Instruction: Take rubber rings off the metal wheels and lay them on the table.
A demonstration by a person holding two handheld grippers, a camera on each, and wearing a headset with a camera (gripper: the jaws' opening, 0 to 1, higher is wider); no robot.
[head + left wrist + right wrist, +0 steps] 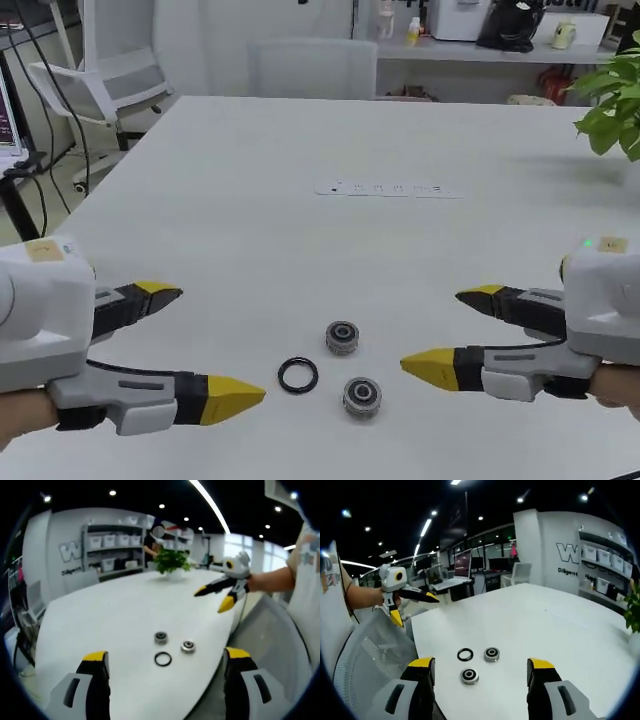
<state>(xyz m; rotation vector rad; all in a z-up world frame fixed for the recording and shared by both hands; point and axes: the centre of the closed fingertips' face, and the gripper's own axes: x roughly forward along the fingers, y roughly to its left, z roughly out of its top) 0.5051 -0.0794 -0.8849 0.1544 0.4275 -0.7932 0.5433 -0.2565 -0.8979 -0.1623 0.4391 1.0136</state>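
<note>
Two small metal wheels lie on the white table near its front edge, one (342,337) a little farther and one (362,396) nearer. A black rubber ring (298,376) lies flat on the table just left of them. The same wheels (161,638) (188,646) and ring (163,659) appear ahead of the left gripper (165,665), and the wheels (491,654) (469,675) and ring (465,654) ahead of the right gripper (480,667). My left gripper (210,340) hovers open at the left. My right gripper (440,330) hovers open at the right. Neither touches anything.
A white power strip (388,189) lies across the middle of the table (300,230). A potted plant (615,105) stands at the far right edge. Chairs (310,68) and a shelf stand beyond the far side.
</note>
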